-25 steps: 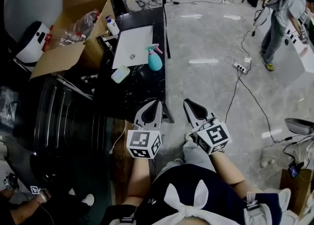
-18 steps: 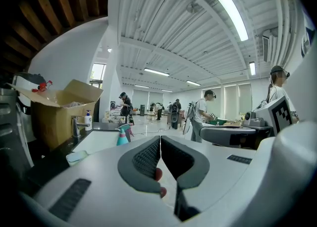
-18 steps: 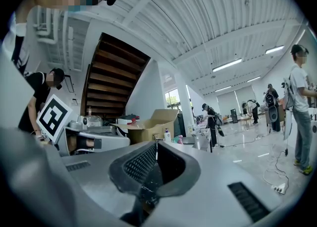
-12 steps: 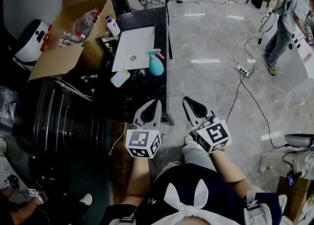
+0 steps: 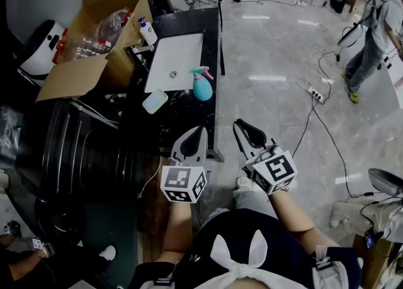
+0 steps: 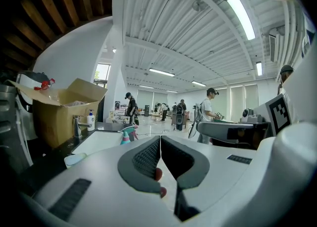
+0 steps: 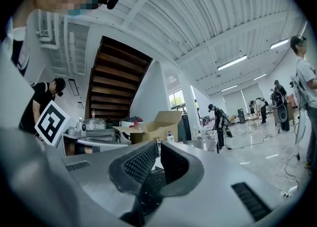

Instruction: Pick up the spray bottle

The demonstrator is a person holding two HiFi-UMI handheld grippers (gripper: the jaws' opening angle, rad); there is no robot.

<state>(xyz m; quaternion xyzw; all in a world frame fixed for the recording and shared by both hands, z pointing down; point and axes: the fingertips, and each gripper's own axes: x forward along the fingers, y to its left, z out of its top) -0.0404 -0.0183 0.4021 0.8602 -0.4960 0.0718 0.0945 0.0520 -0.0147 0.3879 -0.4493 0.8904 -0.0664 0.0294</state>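
Left gripper [image 5: 200, 131] has its jaws pressed together with nothing in them. Right gripper [image 5: 239, 125] is the same deal, closed up and empty. Both hang in the air by the near end of the black worktop [image 5: 182, 118], well short of the spray bottle [image 5: 201, 85].

That bottle is teal with a pink trigger. It stands upright just off the near right corner of the white sink [image 5: 179, 55], close to the worktop's floor-side edge. A pale little tub [image 5: 154, 101] sits off the sink's near left corner. A pump bottle [image 5: 148, 31] stands behind the tap [image 5: 140, 50], next to an open cardboard box [image 5: 94, 36] holding clear plastic bottles.

The room is huge. It's got a glossy grey floor [image 5: 271, 48] with a power strip [image 5: 317, 94] and trailing cables on it, and a person [image 5: 376, 29] is standing off to the right. Overhead is a white ribbed ceiling [image 6: 163, 23] with strip lights.
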